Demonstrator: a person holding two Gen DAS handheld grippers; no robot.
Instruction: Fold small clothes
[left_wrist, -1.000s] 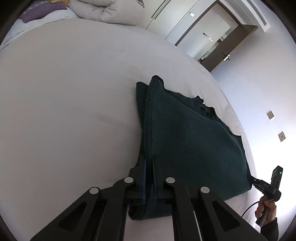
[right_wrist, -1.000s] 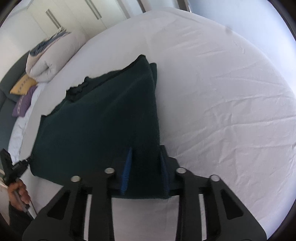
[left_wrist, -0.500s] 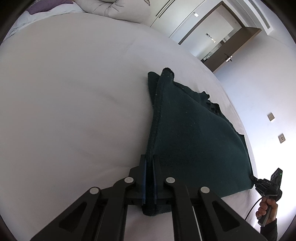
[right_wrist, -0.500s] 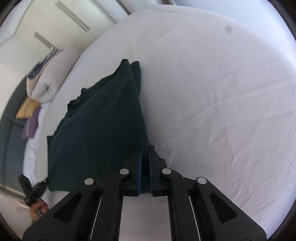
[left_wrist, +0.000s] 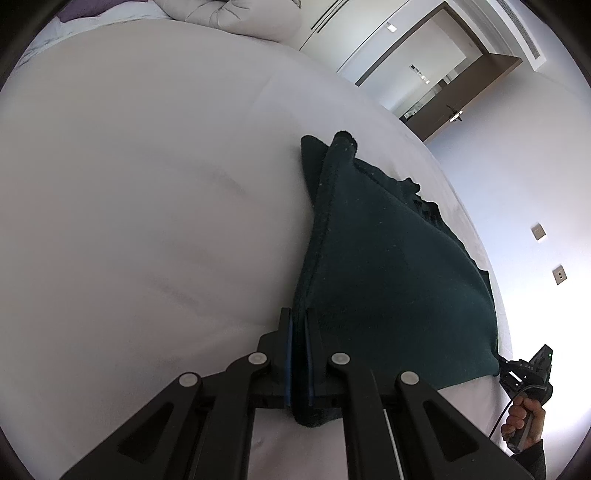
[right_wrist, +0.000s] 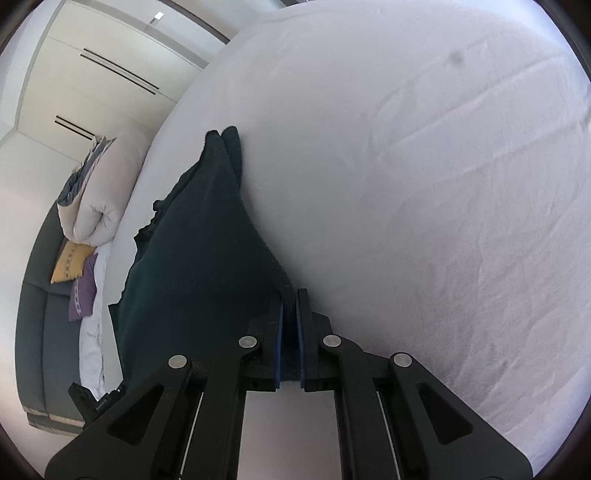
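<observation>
On bed | dark-green garment tapers away | both hand-held grippers clamp near corners

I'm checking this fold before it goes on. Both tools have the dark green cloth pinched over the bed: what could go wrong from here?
1. The left tool and the right tool each grip only a thin edge of the dark green cloth, so a corner may slip out.
2. The far edge looks ragged and uneven, so the fold may land misaligned.
3. Dragging may rumple the white sheet.
</observation>
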